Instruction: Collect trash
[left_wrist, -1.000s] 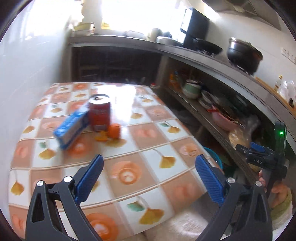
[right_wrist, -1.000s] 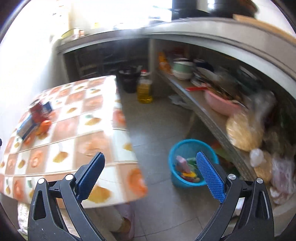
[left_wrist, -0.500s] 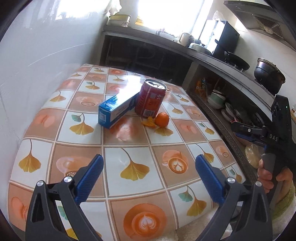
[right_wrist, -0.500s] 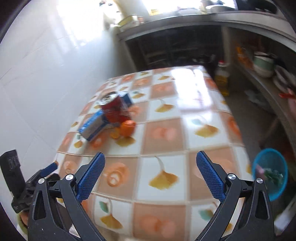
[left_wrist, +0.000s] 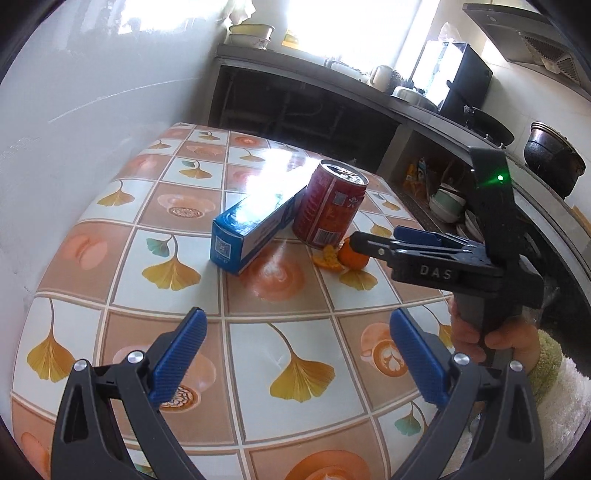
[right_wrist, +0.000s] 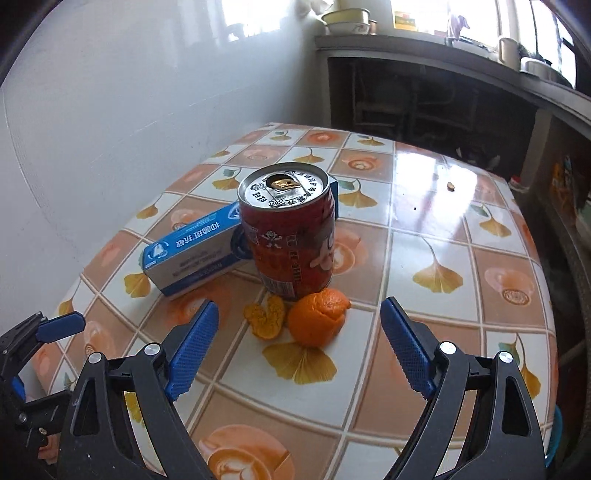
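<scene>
An opened red drink can (right_wrist: 290, 236) stands on the tiled table (right_wrist: 443, 236), touching a blue and white carton (right_wrist: 192, 254) that lies on its side. An orange peel shell (right_wrist: 317, 319) and a smaller peel piece (right_wrist: 266, 317) lie just in front of the can. My right gripper (right_wrist: 299, 345) is open and empty, its fingers either side of the peel, just short of it. My left gripper (left_wrist: 295, 354) is open and empty, over the table well short of the carton (left_wrist: 255, 232) and can (left_wrist: 330, 205). The right gripper (left_wrist: 443, 258) shows in the left wrist view beside the peel (left_wrist: 351, 254).
A white tiled wall (right_wrist: 110, 110) runs along the table's left side. A dark counter with shelves (left_wrist: 424, 122) holding pots and bowls stands behind and to the right. The table's right edge (right_wrist: 546, 280) drops to the floor.
Both grippers have swung toward the table and moved closer to the trash. The right gripper has closed in on the orange peel in front of the can. Both stay open.
</scene>
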